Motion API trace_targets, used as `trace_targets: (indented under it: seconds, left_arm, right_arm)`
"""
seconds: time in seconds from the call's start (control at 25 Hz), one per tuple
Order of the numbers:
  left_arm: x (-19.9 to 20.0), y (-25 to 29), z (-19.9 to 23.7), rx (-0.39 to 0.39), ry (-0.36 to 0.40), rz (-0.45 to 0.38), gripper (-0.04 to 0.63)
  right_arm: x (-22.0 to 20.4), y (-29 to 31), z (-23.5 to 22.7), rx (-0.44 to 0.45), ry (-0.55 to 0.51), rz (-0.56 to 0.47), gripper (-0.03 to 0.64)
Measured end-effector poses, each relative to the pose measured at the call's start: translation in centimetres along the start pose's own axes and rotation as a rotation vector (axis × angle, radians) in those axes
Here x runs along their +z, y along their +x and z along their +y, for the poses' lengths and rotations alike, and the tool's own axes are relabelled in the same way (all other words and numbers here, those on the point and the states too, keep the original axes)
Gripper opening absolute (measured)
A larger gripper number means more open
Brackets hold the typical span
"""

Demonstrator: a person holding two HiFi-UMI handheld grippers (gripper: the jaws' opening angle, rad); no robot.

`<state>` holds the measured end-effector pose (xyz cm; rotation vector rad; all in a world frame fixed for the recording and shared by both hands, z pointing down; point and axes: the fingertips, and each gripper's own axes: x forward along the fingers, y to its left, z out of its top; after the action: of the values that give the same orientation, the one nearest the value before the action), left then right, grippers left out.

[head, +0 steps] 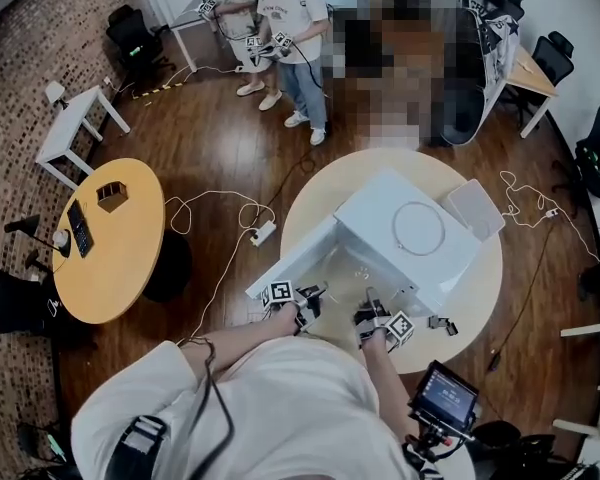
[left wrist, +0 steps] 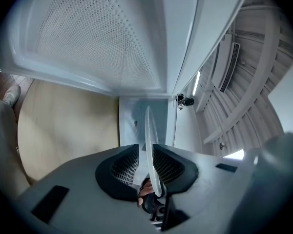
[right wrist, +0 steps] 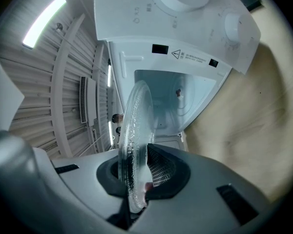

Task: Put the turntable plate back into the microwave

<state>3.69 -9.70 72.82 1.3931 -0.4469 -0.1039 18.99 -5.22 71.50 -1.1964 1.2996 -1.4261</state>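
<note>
The plate [right wrist: 135, 123] is held before the open microwave [right wrist: 185, 89], not yet inside.
It is clamped by the right gripper's [right wrist: 136, 157] fingers; the left gripper's [left wrist: 145, 152] fingers stand apart around its rim. A level push inward seems needed.

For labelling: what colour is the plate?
Clear, textured glass; the plate shows best in the right gripper view.
</note>
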Motion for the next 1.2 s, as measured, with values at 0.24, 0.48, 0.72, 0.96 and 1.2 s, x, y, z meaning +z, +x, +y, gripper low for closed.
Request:
trace_targets:
  seconds: [0.24,0.48,0.72,0.96,1.2]
  left_arm:
    - [-1.4,0.4,0.4,0.034,0.027,-0.014,0.071]
    - [3.1,-1.3,1.2,0.039,0.04,-0.075,0.071]
    - [3.7,-1.7,1.8,0.045,0.066,-0.111,0.071]
    - [3.9,-1.1,2.0,0.055,0.083,-0.099,0.071]
    - [2.9,-1.0,2.1,0.057,0.07,-0.051,0.071]
  right_arm:
    - [1.4,-1.7,-0.4,-0.021,-0.005,-0.01,0.034]
    - [0.1,1.6,-0.5,-0.007,-0.003,-0.028,0.034]
    - [-0.2,1.9,0.0,0.0,-0.013,-0.031,0.034]
    - [0.3,2.0,-0.1,0.011,-0.004,-0.073,0.034]
    - [0.1,1.9,-0.1,0.0,0.013,-0.154,0.034]
